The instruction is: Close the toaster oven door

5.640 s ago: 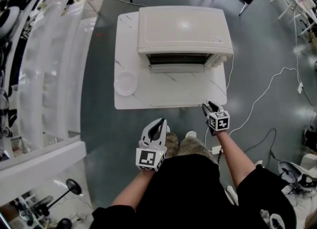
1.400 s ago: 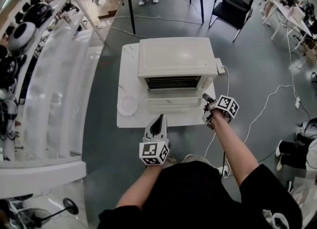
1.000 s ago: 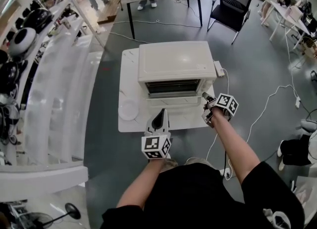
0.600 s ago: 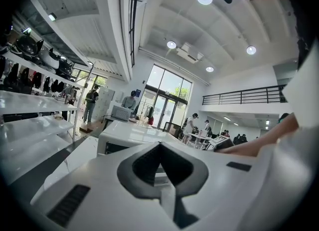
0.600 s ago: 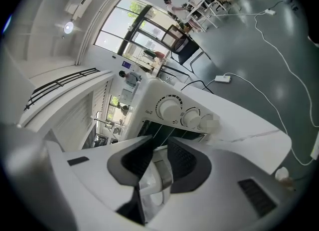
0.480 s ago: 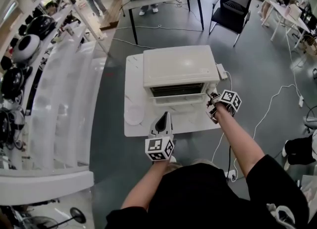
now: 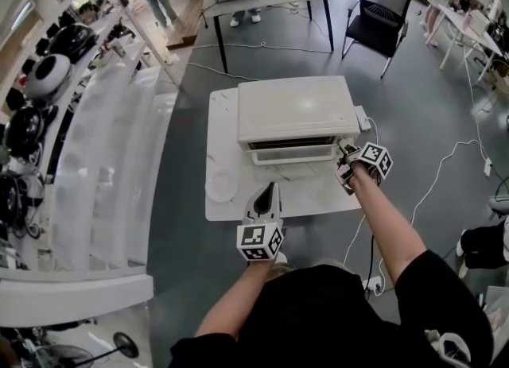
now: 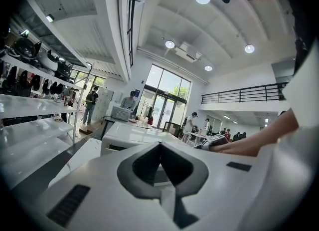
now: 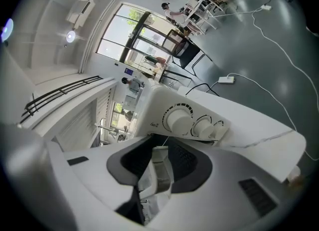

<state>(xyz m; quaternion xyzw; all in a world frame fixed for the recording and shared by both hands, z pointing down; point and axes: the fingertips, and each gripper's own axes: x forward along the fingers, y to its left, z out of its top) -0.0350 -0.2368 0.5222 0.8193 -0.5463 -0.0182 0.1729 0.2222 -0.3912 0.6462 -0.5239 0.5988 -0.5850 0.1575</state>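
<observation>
Ahead of the left gripper (image 7: 270,189), the cream box-shaped toaster oven (image 7: 296,108) looks smooth and slightly glossy; the white marble-patterned table top (image 7: 310,191) beneath looks polished.

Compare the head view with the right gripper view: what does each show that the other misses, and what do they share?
Only the head view: the white plate on the table left of the toaster oven, and the left gripper, jaws together. Only the right gripper view: the front knobs, and a white-and-grey strip, seemingly the door's edge, between the right gripper's jaws, which have just been opening and stand apart around it. Both: the toaster oven, the table and a floor cable.
</observation>
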